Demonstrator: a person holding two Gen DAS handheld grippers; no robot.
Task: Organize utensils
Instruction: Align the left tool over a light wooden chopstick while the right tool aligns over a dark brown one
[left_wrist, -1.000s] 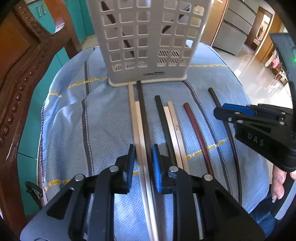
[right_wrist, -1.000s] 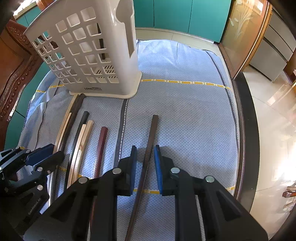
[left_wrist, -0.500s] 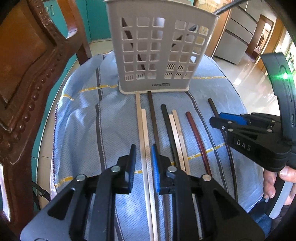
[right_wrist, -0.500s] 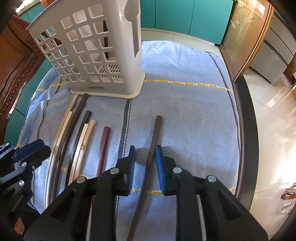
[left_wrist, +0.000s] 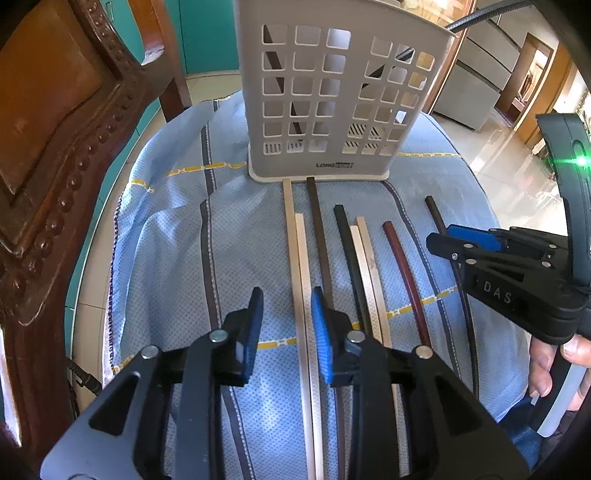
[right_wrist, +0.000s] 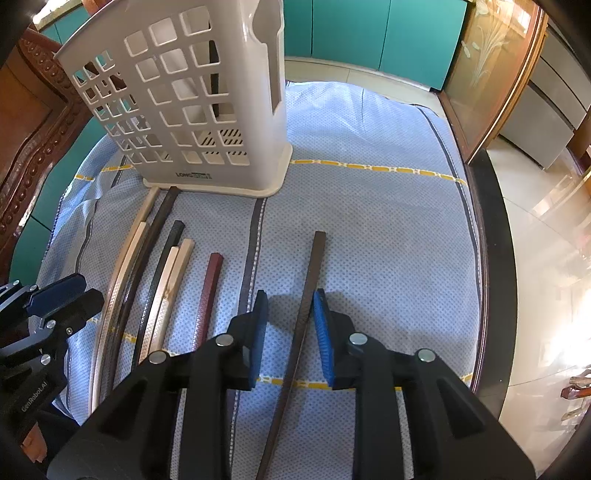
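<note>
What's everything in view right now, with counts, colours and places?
White perforated plastic utensil holder: one, upright at the far end of the cloth, dark sticks inside.
Pale wooden chopsticks: four, two at the row's left, two mid-row.
Dark brown and black chopsticks: three; one lies apart on the right.
Reddish-brown chopstick: one, right of the pale mid-row pair.
Light blue striped cloth: one, covering the table.
Carved wooden chair: one, brown, on the left.
Left gripper: open, around the leftmost pale chopsticks.
Right gripper: open, around the lone dark chopstick.
</note>
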